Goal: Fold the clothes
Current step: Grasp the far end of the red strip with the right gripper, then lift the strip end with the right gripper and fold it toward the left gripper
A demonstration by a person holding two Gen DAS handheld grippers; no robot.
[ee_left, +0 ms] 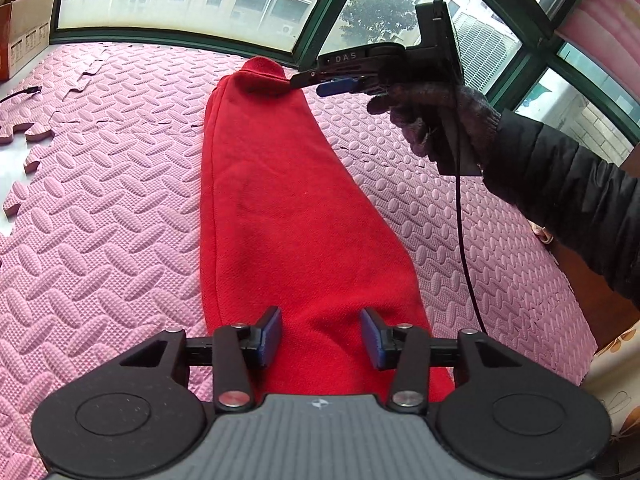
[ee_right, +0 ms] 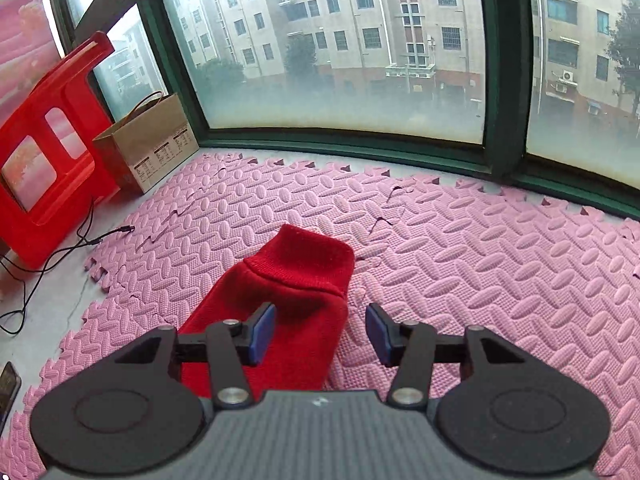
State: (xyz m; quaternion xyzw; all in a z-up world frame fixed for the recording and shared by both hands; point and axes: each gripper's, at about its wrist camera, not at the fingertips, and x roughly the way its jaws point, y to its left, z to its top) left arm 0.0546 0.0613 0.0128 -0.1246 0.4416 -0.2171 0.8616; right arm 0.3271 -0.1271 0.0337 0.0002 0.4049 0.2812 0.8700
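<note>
1. Fingers of left gripper (ee_left: 321, 338) parted, holding nothing, poised over near end of red garment (ee_left: 280, 200).
2. Fingers of right gripper (ee_right: 321, 334) likewise apart and empty, above garment's ribbed cuff (ee_right: 310, 258).
3. Pink foam mat (ee_right: 480, 260) beneath, beyond.

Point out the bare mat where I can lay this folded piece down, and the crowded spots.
Freest: the pink mat between the red garment and the window frame. The strip beside the garment's other long edge is also bare. Crowded: the corner holding the red stool, paper bag and cable.
</note>
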